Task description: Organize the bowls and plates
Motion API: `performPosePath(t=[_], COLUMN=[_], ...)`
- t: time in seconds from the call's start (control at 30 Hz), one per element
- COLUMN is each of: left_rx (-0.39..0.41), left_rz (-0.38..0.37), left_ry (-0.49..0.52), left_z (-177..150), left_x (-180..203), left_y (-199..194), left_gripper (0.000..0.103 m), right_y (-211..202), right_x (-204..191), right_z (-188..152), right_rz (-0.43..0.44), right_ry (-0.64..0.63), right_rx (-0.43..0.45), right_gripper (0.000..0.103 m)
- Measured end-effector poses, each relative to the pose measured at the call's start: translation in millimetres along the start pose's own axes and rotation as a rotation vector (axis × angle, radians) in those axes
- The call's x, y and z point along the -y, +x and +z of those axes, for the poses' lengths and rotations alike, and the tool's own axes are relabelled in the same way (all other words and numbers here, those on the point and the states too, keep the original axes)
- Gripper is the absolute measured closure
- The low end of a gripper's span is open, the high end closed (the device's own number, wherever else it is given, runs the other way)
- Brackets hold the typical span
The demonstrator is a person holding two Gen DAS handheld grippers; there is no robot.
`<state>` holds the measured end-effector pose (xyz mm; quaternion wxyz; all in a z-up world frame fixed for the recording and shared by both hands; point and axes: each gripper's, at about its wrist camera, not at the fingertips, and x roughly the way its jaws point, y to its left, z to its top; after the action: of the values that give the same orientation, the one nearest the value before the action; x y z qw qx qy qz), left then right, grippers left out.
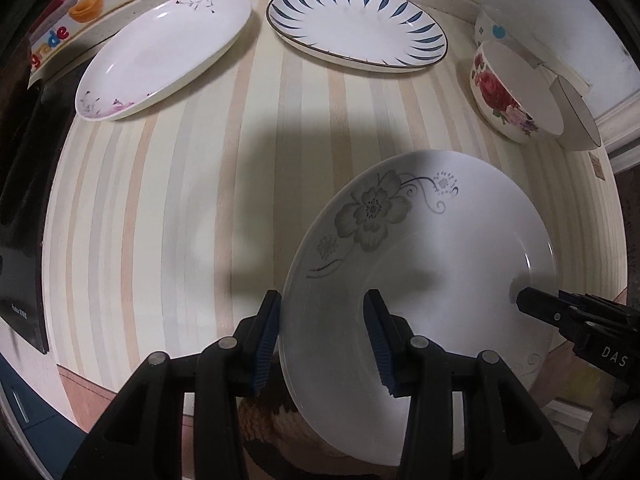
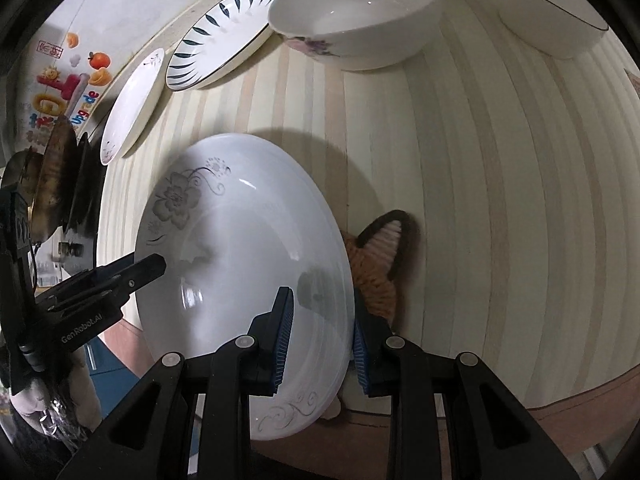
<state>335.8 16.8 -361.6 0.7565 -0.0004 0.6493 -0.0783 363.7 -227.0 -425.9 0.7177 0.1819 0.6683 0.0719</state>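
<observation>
A white plate with a grey flower print [image 1: 432, 248] [image 2: 240, 248] hangs over the near edge of the striped table, above a slipper. My left gripper [image 1: 326, 340] straddles its left rim, one finger under and one over. My right gripper [image 2: 320, 340] straddles its right rim the same way and shows in the left wrist view [image 1: 532, 304]. Neither pair of jaws is visibly pressed on the rim. At the back lie a pink-flower plate [image 1: 160, 56] [image 2: 132, 108] and a blue-leaf plate [image 1: 356, 28] [image 2: 224, 28].
A rose-print bowl [image 1: 516, 92] [image 2: 356, 16], a dark-rimmed white bowl [image 1: 576, 116] [image 2: 552, 12] and a dotted bowl [image 1: 492, 28] stand at the back right. A black stove edge [image 1: 24, 200] lies left. A cat-face slipper [image 2: 380, 264] sits under the plate.
</observation>
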Motion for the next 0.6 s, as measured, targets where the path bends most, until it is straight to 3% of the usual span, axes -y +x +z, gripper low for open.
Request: performPosePath(t=[0.6], left_rx=[-0.001], left_rz=[0.067], left_ry=[0.016], left_z=[7.6], left_x=[29.6], left_y=[0.2], left_gripper=[0.064], right_y=[5.2], right_x=[1.7], right_z=[7.6], right_rz=[0.022], right_ry=[0.02], right_rx=[-0.025], right_gripper=[0.073])
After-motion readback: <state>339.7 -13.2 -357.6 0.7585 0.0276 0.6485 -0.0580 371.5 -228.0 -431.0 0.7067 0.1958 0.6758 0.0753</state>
